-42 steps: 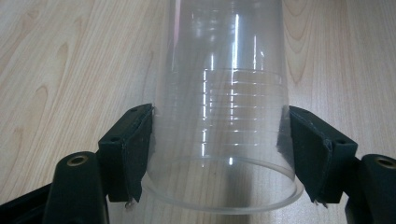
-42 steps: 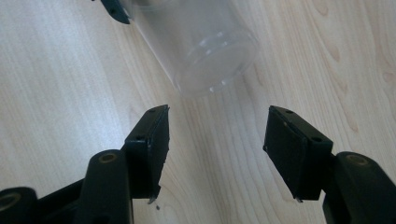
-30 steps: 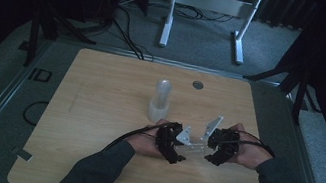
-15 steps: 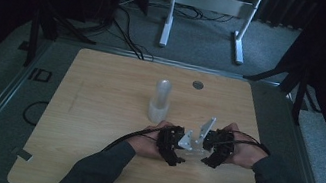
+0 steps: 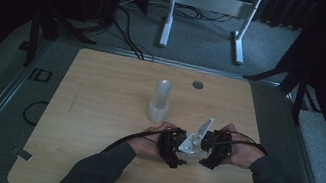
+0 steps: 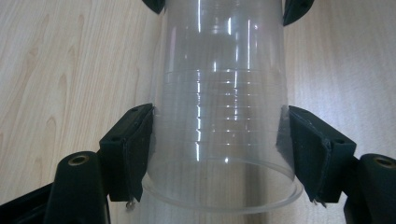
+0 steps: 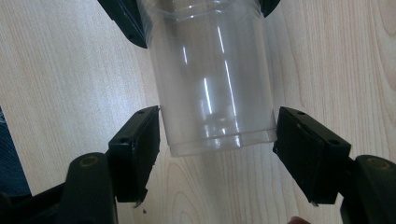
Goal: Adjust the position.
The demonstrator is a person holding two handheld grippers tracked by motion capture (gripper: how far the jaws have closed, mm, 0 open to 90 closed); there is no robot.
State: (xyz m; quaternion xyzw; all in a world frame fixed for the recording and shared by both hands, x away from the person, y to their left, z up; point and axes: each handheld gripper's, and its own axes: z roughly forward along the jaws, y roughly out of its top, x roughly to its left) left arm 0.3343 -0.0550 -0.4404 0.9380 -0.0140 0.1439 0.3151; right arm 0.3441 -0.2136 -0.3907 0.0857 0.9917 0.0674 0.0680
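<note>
From the high view, both of the person's hands meet near the front middle of the pale wooden table (image 5: 96, 110), the black left gripper (image 5: 175, 149) and the black right gripper (image 5: 211, 151) facing each other with a clear plastic cup (image 5: 194, 154) lying between them. A grey three-cornered plate (image 5: 196, 137) sticks up above that spot. Farther back stands a tall stack of clear plastic cups (image 5: 160, 101), upright and well apart from the hands, and beyond it a small round grey disc (image 5: 197, 84) sits near the table's far edge.

Over to the left gripper view: the clear plastic cup (image 6: 224, 116) runs lengthwise away from the camera, its wide rim nearest, and the left gripper (image 6: 219, 154) is clamped on it, both pads pressed against the walls just behind the rim.

Now the right gripper view: here is the cup's (image 7: 212, 79) narrow base end. The right gripper (image 7: 217, 149) has just been opening; its jaws stand on either side of the base, the left pad right at the wall and the right pad a sliver clear, so it has let go. The cup sits just over the wood, carried at the far end by the other gripper's black jaws.
</note>
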